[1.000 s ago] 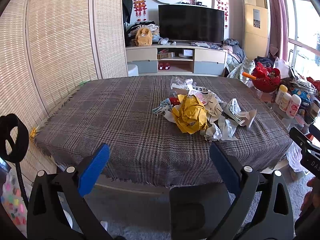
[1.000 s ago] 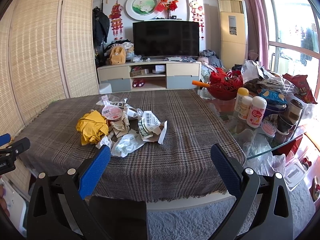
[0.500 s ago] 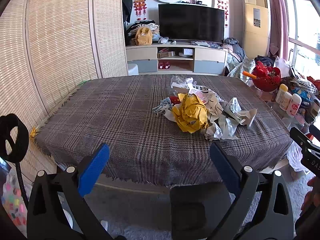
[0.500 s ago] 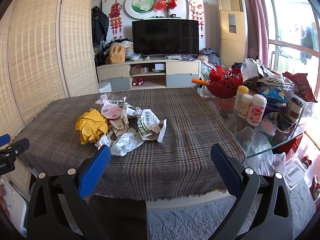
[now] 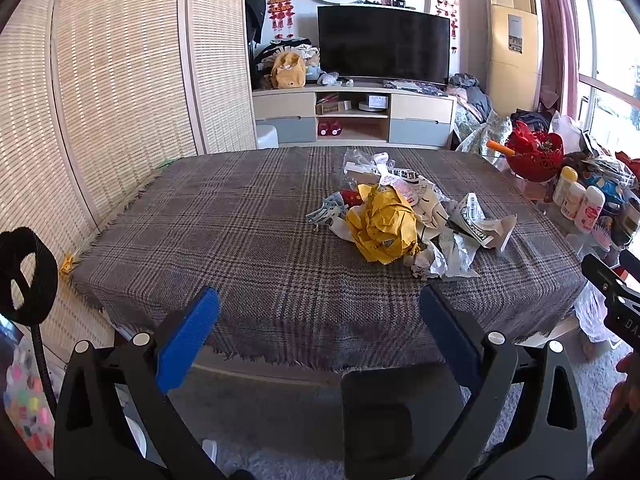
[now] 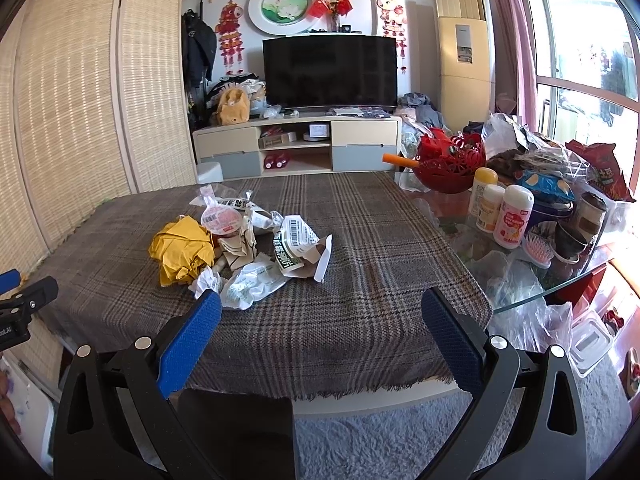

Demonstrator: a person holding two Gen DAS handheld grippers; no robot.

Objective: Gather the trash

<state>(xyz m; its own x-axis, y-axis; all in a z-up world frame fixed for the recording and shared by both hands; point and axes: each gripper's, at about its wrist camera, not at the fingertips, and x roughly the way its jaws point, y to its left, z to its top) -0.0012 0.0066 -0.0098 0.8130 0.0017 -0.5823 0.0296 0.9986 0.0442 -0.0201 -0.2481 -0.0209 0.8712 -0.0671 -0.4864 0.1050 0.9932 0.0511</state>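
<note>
Left wrist view: the left gripper [image 5: 318, 312] has its jaws wide apart, holding nothing, short of the near edge of the plaid-covered table [image 5: 208, 216]. The trash pile [image 5: 404, 224] – yellow crumpled paper [image 5: 382, 228], wrappers, torn packaging – sits untouched toward the table's right side, so I'd say nothing's collected yet. Right wrist view: the right gripper [image 6: 320, 316] is spread open and empty too, same pile [image 6: 240, 248] left of centre – this one also shows the bottles [image 6: 502, 210] and snack bags crowding the glass at the right edge. No bin anywhere I can see.
</note>
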